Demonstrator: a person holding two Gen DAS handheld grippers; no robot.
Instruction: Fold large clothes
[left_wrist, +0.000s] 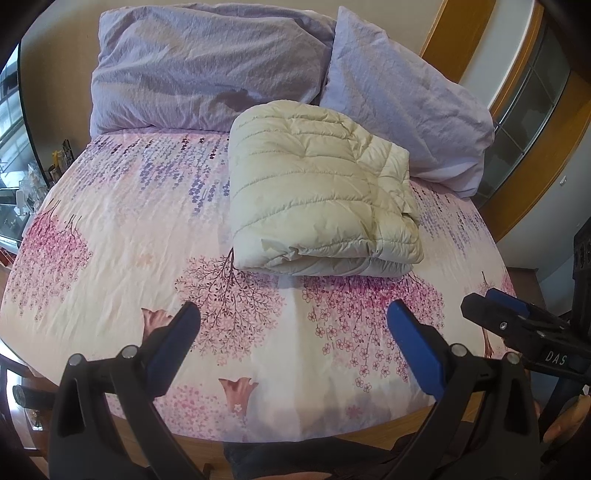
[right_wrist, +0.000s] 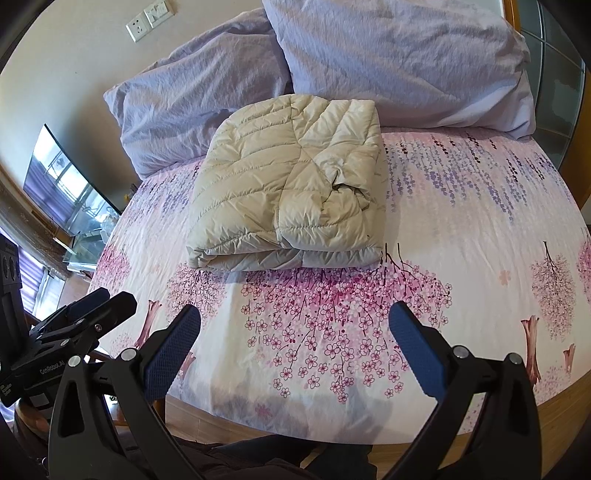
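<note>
Pillows: two lavender pillows at the bed's head
Sheet: floral bedsheet
Wall: sockets
Left side: television

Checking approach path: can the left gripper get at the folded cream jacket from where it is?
Probably yes. The left gripper is open and empty, and only bare floral sheet lies between it and the jacket. The right gripper sits off to the side.
</note>
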